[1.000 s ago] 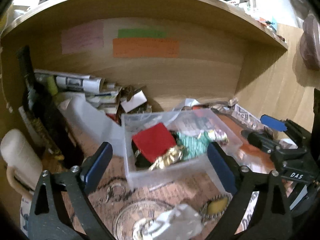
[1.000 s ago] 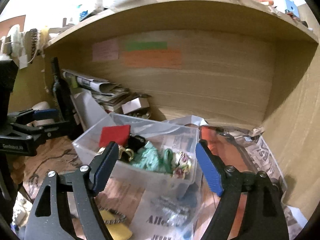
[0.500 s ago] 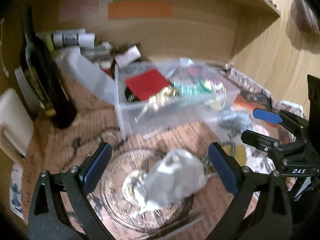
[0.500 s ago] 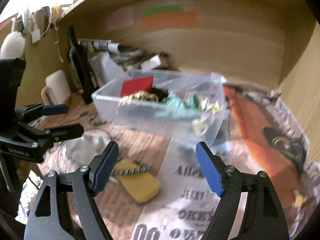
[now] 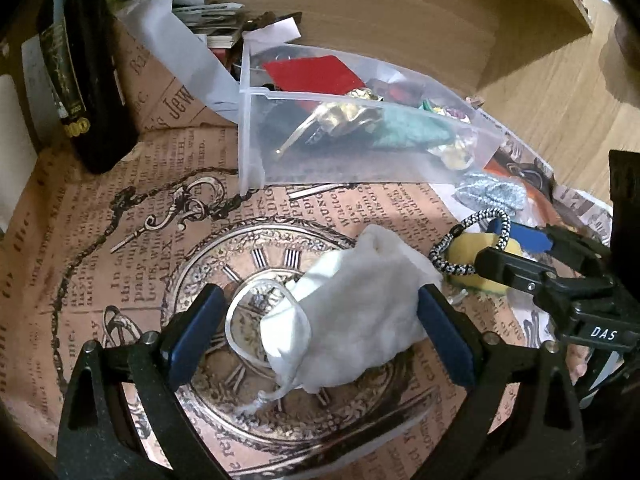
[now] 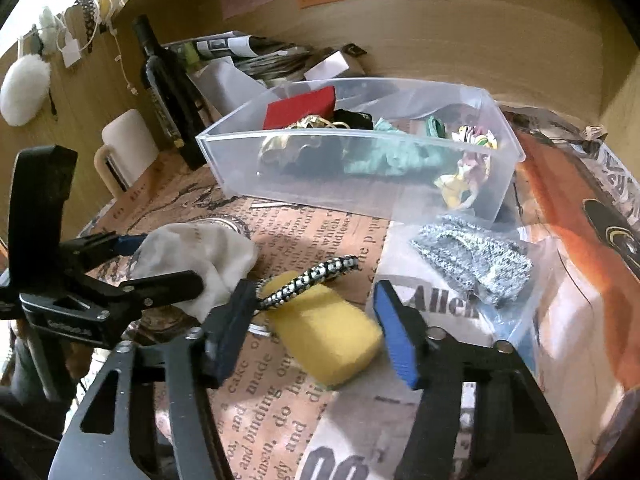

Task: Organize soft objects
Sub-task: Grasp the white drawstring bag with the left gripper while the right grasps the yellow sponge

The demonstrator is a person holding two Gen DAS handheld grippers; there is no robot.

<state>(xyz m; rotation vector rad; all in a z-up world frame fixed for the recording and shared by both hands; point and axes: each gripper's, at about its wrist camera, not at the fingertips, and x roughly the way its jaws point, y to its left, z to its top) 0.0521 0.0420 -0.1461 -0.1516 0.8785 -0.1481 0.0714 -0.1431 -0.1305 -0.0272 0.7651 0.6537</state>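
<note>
Right gripper (image 6: 312,324) is closing with the yellow sponge (image 6: 328,332) between its pads, long axis running ten to four; left gripper (image 5: 316,332), nearly full width and narrowing, straddles the white pouch (image 5: 352,320), with the clear bin (image 6: 360,184) at twelve o'clock

Your left gripper (image 5: 320,336) is angled down toward the tabletop, and its jaws are closing from a wide spread around the white pouch (image 5: 356,320); its right pad sits at the cloth's edge, its left pad stands clear. Your right gripper (image 6: 316,332) tilts down the same way just beside it, jaws closing with the yellow sponge (image 6: 328,340) between them, pads not yet pressing it.
</note>
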